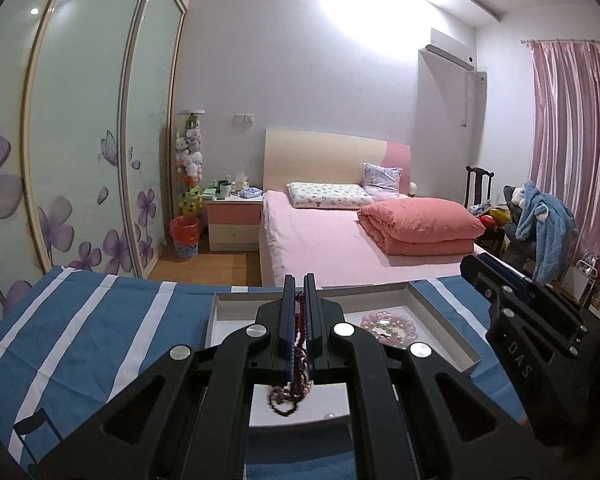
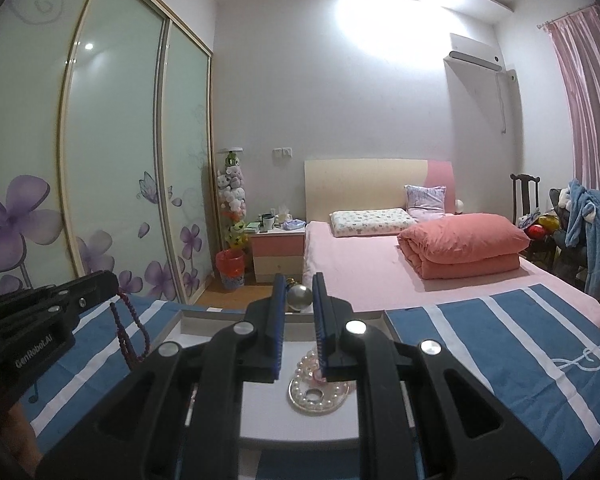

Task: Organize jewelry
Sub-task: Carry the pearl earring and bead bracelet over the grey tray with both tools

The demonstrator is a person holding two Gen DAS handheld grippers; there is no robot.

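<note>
White letters reading "DAS" are showing on the black body of the right gripper (image 1: pixel 534 312), which is sitting off to the right of the left wrist camera's own claw. In the right wrist view, "GenRobot.AI" is running in white along the black body of the left gripper (image 2: pixel 40 320), lying to the left of that camera's claw. Nothing else in either view is coming through clearly enough to read.
</note>
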